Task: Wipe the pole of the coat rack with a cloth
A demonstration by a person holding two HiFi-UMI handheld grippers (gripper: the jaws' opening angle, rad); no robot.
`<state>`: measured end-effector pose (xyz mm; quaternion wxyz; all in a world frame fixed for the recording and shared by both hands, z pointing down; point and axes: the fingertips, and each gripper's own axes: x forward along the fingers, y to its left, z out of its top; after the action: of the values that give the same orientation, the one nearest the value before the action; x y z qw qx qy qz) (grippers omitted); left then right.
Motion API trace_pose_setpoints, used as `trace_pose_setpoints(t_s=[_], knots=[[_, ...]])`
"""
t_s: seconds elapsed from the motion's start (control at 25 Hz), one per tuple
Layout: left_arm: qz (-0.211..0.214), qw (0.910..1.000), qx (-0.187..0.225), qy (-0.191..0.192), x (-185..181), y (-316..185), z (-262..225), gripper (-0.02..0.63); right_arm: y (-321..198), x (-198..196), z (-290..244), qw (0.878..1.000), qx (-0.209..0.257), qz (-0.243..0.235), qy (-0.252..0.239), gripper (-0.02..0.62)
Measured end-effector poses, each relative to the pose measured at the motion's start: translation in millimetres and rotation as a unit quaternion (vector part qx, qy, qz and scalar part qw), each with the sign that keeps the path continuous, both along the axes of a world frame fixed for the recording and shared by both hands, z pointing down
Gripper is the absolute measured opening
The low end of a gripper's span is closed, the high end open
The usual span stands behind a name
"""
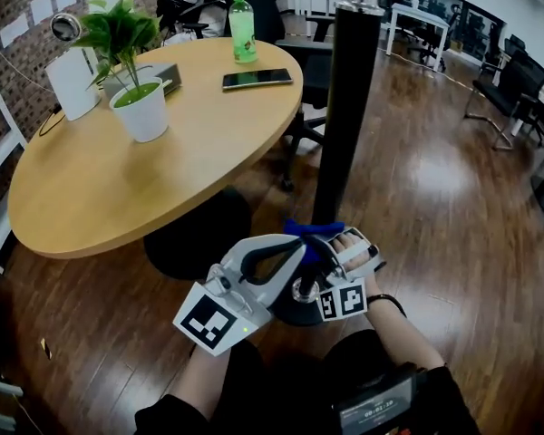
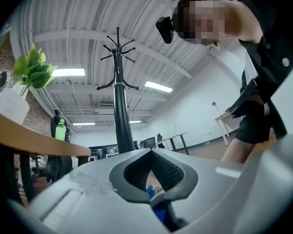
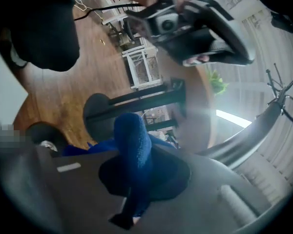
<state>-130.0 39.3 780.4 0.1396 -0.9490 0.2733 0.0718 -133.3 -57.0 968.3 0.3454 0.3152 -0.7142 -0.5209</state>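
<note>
The right hand-held gripper [image 1: 334, 246] is clamped on a fuzzy blue cloth [image 1: 310, 228]. The left hand-held gripper [image 1: 293, 248], just beside it, is closed too, pinching a scrap of it. The cloth wraps the tall black coat-rack pole [image 1: 349, 107] low down, right at both tips.

The cloth [image 3: 132, 150] is bright blue. The pole [image 1: 349, 107] is black. The table [image 1: 100, 188] is light brown, the bottle [image 1: 243, 30] green and the pot [image 1: 143, 114] white. The floor [image 1: 453, 207] is dark brown wood.
</note>
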Motion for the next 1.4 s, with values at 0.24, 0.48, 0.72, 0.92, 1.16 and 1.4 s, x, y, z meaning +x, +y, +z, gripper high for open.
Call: trace_pose_setpoints(t_s=[0.24,0.48,0.72,0.92,1.16,1.4], knots=[[0.006,0.9997,-0.026,0.000,5.1,-1.8,23.0,0.003,6.6,4.1,151.4,0.989,-0.125,0.012,0.079,0.020],[0.008,0.9996,-0.026,-0.007,10.7,2.8,33.3,0.003,12.1,18.7,218.5,0.970,-0.206,0.044,0.123,0.020],[0.007,0.9996,-0.027,-0.004,8.3,1.4,29.7,0.003,10.0,16.3,140.4,0.987,-0.135,0.035,0.076,0.020],[-0.002,0.9998,-0.020,0.008,-1.3,-7.7,20.4,0.003,4.6,6.6,-12.3,0.999,-0.015,0.024,-0.022,0.020],[0.008,0.9997,0.006,0.021,2.4,-10.3,-3.9,0.003,-5.7,1.2,-180.2,0.993,0.103,0.007,-0.060,0.020],[0.015,0.9993,0.016,0.029,-2.4,-4.6,-20.3,0.003,-3.8,1.9,-310.7,0.983,0.158,-0.015,-0.094,0.020]])
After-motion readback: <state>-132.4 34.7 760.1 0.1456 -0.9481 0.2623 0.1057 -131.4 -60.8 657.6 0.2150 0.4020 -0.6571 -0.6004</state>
